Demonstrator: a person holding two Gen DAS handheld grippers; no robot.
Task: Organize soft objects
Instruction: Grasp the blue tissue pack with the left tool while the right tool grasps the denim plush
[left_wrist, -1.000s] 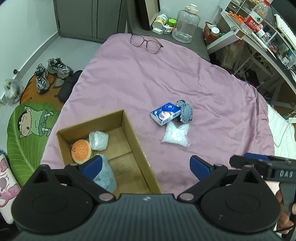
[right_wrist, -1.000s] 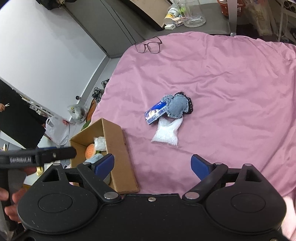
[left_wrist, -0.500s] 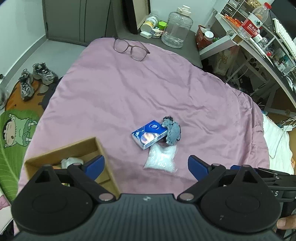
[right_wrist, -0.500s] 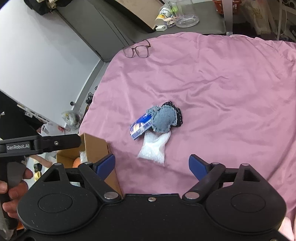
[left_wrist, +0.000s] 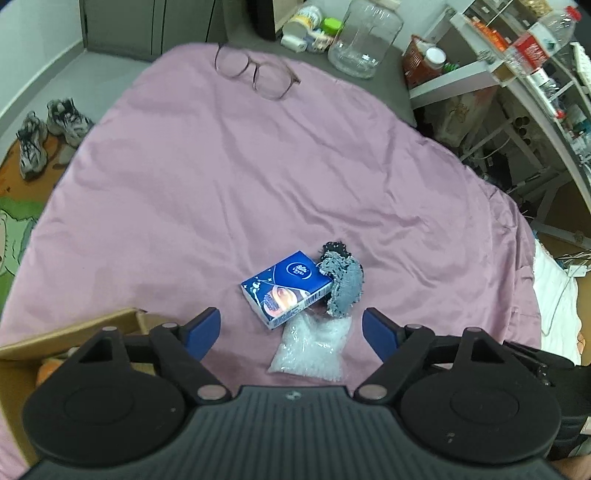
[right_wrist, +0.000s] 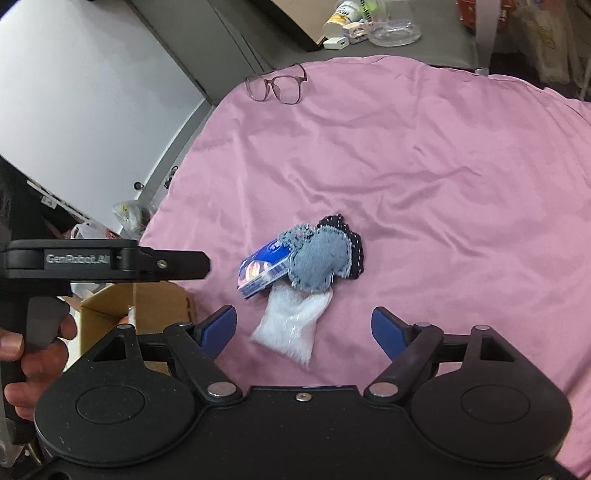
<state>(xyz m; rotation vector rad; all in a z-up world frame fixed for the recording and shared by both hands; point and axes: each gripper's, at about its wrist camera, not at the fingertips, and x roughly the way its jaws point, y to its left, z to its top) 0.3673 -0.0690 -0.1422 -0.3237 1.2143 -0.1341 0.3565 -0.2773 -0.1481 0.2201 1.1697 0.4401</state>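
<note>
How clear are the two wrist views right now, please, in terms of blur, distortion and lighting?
Left wrist view: strong fisheye bending at the edges, the shoes smeared, the tissue pack fairly sharp, and even, soft lighting on the purple sheet. Right wrist view: the same curvature, the glasses sharp, the clear bag slightly soft, with no harsh glare or shadows.

On my bedspread (left_wrist: 221, 184), the tissue pack (left_wrist: 286, 293) is the hub: the denim pouch (left_wrist: 345, 286) touches its right side, and the plastic bag (left_wrist: 310, 350) lies just nearer me. The cardboard box (left_wrist: 74, 332) sits left of the pack, near me, while the glasses (left_wrist: 256, 74) lie far behind it
</note>
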